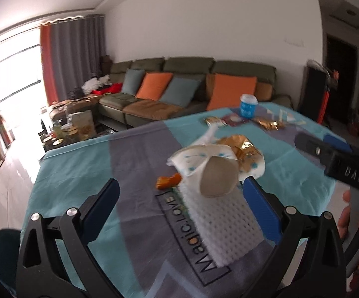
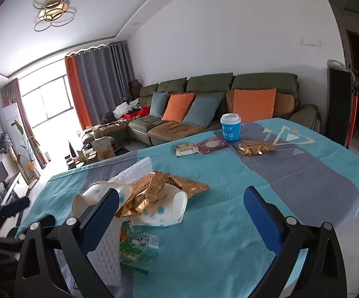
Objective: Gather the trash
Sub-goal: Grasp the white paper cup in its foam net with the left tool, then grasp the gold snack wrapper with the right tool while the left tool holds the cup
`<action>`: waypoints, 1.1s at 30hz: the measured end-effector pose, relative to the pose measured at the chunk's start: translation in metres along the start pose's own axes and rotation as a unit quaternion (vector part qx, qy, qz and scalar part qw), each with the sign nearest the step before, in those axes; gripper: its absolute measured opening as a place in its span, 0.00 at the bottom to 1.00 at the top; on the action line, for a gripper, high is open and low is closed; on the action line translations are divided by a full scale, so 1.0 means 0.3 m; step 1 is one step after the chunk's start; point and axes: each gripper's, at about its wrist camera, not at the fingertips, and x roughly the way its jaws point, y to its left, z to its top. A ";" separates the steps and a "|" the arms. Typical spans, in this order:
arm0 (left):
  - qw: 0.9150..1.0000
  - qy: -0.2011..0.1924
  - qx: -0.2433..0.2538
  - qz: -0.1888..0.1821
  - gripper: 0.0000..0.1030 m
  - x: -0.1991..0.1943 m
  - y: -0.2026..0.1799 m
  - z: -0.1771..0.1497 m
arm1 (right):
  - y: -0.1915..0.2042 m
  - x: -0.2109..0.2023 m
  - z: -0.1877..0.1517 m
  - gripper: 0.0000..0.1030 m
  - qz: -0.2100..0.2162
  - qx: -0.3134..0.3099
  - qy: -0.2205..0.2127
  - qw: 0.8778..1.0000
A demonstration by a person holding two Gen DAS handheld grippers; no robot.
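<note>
Both black blue-padded grippers, left (image 1: 181, 193) and right (image 2: 181, 203), spread wide over crushed white dotted paper cups (image 2: 164, 211) and crumpled gold wrapper (image 2: 154, 191) on teal-grey tablecloth (image 2: 303, 173).

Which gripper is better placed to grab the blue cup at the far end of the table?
Right, probably. The right gripper is open with bare tablecloth leading toward the blue cup. The left gripper faces the near trash pile.

- Tablecloth (image 2: 229, 223): teal with grey bands and black lettering.
- Crushed cups (image 2: 164, 211): white with blue dots.
- Wrapper (image 2: 149, 193) on them: shiny gold.
- Foam net (image 1: 219, 221): white, holed.
- Far-edge cup (image 2: 230, 127): blue, white lid.
- Gripper pads (image 2: 260, 213): blue.
</note>
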 end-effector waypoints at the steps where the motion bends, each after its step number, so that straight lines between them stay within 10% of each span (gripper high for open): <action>1: 1.000 0.006 0.006 -0.005 0.95 0.023 -0.016 0.008 | -0.005 0.010 0.006 0.94 0.002 0.001 0.002 1.000; 18: 0.998 0.068 0.008 -0.003 0.95 0.260 -0.116 0.026 | -0.065 0.128 0.036 0.94 0.004 0.004 0.035 0.999; 25: 0.995 0.088 -0.029 -0.024 0.70 0.298 -0.076 0.010 | -0.045 0.169 0.024 0.94 0.013 0.000 0.049 0.999; 33: 0.997 0.068 -0.038 -0.024 0.69 0.267 -0.061 -0.001 | -0.004 0.197 0.011 0.94 0.028 -0.008 0.061 0.998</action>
